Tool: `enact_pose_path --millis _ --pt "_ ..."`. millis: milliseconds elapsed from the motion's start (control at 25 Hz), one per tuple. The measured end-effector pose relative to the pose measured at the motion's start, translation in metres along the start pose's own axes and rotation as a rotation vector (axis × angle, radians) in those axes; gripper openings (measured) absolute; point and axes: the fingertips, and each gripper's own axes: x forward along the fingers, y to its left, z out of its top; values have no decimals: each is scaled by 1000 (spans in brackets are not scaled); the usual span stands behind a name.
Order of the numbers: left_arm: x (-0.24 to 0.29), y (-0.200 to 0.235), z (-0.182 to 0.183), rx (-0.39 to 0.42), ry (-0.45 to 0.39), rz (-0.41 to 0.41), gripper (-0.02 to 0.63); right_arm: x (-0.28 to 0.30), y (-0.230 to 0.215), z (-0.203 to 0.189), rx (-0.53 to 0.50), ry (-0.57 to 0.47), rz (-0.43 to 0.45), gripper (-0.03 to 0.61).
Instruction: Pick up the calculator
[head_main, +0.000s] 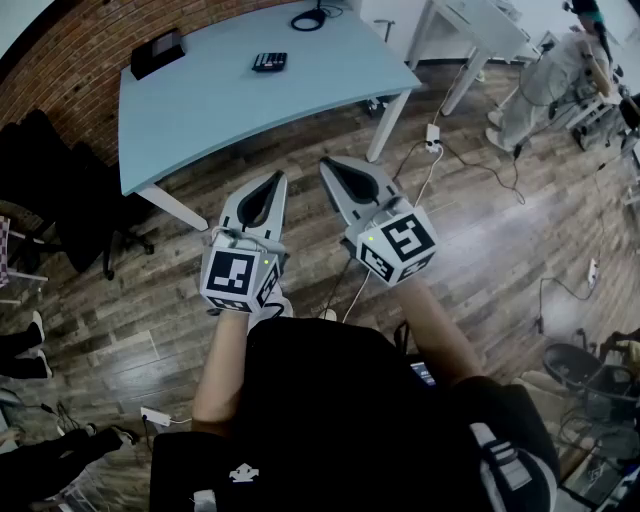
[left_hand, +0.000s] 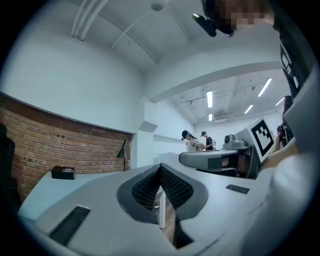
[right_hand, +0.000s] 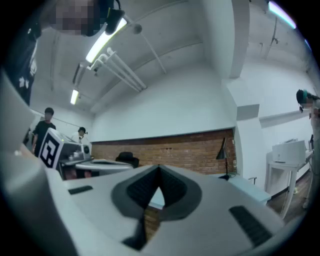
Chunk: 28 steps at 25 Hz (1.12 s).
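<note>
The calculator (head_main: 269, 62), small, dark and flat, lies on the far part of a light blue table (head_main: 220, 100). Both grippers hang level over the wooden floor, short of the table's near edge and well apart from the calculator. My left gripper (head_main: 278, 177) is shut, with its jaws meeting at the tip and nothing between them; the left gripper view shows the same for the left gripper (left_hand: 160, 167). The right gripper (head_main: 327, 163) is beside it and also shut and empty, as the right gripper (right_hand: 159, 168) shows in its own view. Neither gripper view shows the calculator.
A black box (head_main: 157, 52) sits at the table's far left and a coiled cable (head_main: 310, 18) at its back edge. A black chair (head_main: 60, 190) stands to the left. A power strip and cables (head_main: 432, 140) lie on the floor. A person (head_main: 550, 75) works at the far right.
</note>
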Motion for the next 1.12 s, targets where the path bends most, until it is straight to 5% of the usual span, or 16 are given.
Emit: enact_pose_path --millis 1120 --pt "20 19 2 -9 -2 22 9 23 -23 0 27 1 25 5"
